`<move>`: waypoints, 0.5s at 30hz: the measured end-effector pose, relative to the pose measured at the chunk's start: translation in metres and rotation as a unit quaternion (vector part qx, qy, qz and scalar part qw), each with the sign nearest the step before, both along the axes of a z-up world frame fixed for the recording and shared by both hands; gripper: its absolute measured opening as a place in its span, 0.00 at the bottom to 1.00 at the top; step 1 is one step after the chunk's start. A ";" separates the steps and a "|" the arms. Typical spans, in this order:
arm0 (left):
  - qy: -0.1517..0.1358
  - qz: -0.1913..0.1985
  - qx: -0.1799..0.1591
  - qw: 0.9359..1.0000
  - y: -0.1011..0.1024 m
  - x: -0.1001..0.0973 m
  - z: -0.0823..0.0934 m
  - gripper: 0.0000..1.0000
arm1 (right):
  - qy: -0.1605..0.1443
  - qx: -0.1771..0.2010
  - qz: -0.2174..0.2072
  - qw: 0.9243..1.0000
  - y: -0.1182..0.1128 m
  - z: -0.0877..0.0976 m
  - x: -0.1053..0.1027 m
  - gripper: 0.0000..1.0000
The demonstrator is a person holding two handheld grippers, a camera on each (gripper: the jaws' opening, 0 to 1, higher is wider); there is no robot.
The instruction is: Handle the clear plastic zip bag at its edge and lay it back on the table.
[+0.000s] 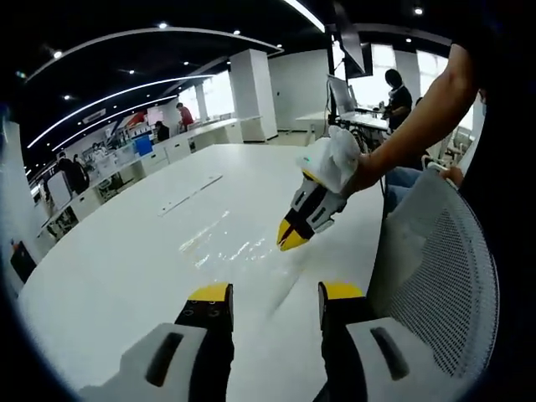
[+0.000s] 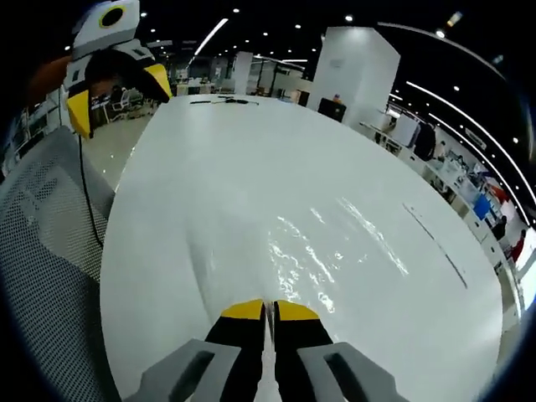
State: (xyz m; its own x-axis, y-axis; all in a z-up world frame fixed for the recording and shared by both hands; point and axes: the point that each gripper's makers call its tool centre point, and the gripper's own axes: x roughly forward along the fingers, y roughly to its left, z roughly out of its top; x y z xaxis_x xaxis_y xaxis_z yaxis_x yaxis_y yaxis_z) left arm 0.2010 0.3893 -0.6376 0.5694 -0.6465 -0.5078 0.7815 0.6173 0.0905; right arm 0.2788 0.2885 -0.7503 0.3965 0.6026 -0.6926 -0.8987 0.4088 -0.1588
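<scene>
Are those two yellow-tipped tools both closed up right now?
No. The left tool stands wide open above the table, while the right tool is shut on the clear bag's edge.

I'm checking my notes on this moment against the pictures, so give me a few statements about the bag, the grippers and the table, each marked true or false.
1. The right gripper is shut on the near edge of the clear plastic zip bag. True.
2. The left gripper is clamped on the bag too. False: its fingers stand apart, with nothing between them.
3. The bag lies on a white table. True.
4. The bag is full of red blocks. False: nothing shows through it except the table.
5. A mesh chair back stands by the table's edge. True.
</scene>
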 end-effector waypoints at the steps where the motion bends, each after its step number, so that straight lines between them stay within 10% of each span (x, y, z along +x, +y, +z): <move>1: 0.000 0.001 0.001 1.000 0.001 0.000 0.000 0.38 | -0.001 0.000 0.000 1.000 0.002 -0.001 0.001 0.00; 15: -0.004 0.012 0.000 1.000 0.007 0.004 -0.003 0.39 | 0.008 -0.003 0.007 1.000 -0.007 -0.004 -0.014 0.09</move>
